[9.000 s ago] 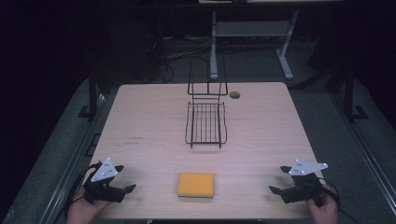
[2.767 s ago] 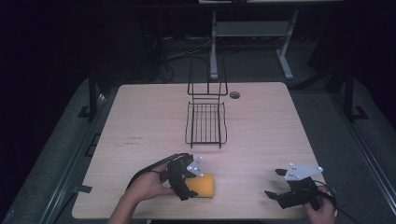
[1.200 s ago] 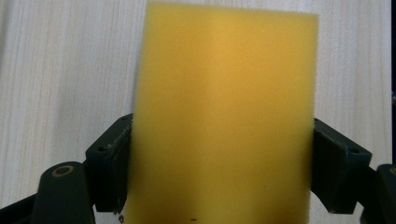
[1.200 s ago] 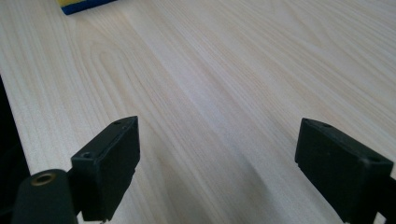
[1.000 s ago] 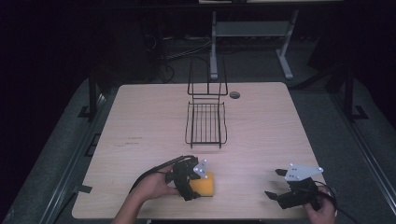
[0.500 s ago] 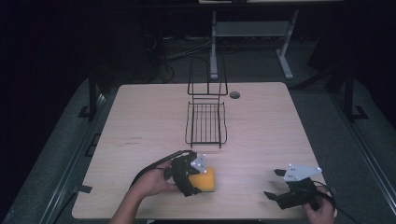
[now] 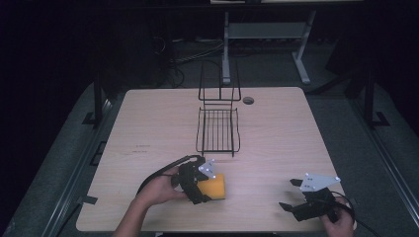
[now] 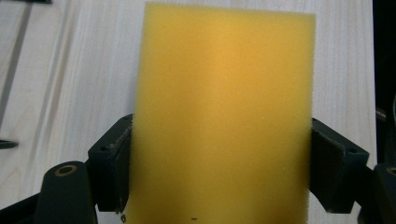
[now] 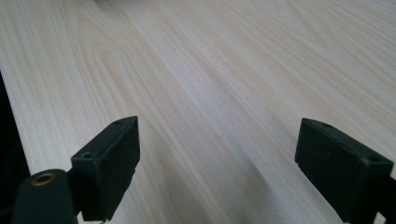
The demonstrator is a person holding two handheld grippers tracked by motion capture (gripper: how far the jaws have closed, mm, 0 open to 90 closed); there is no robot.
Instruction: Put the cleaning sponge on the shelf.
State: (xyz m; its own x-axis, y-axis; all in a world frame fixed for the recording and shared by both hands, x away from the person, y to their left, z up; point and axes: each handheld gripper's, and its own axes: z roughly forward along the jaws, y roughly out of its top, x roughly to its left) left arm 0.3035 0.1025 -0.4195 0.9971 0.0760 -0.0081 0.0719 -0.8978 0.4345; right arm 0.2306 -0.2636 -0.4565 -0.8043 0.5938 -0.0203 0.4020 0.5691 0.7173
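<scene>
The left gripper (image 7: pixel 201 186) is clamping the yellow sponge (image 8: pixel 219 116) across its width near the table's (image 7: pixel 276 128) near edge, left of centre; the right gripper (image 9: pixel 219 172) is resting at the near right with jaws apart and empty. The sponge is probably light and soft, yielding under pressure, so gripping its side faces is likely holding it well for the wire rack (image 7: pixel 218 129) farther back.

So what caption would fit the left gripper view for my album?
The left gripper clamps a yellow sponge between its black jaws above the pale wooden table.

Porous matt foam sponge (image 8: pixel 219 116), pale wood-grain table (image 9: pixel 210 70)
</scene>
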